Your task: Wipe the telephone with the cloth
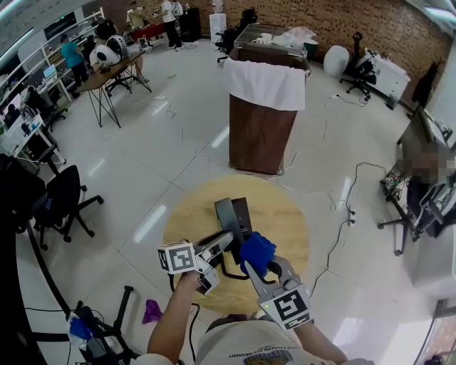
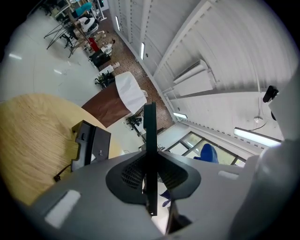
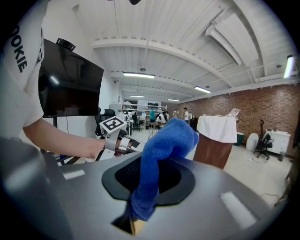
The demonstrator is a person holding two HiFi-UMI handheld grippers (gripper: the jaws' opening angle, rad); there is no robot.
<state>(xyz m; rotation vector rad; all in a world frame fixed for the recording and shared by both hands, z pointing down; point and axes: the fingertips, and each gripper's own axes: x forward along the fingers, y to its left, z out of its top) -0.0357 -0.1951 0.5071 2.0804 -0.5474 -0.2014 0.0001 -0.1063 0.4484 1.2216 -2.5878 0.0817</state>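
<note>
— Where's the phone right now?
— I've got the slim black handset [image 2: 150, 140] clamped edge-on in my left gripper [image 1: 219, 244], lifted above the round pale-wood table [image 1: 285, 214]. The black telephone base [image 2: 91, 146] sits on the tabletop, apart from the handset.
— And the cloth?
— The fluffy blue cloth [image 1: 256, 249] is pinched tight in my right gripper [image 1: 262, 269], just beside the handset. I can't tell if they touch.
— What's around you?
— Glossy white floor [image 1: 185, 142] and a red brick wall [image 1: 356, 21] at the back. A brown wooden lectern [image 1: 260, 128] under a white sheet [image 1: 265, 84] stands beyond the table. There's a black office chair [image 1: 60, 199] on my left.
</note>
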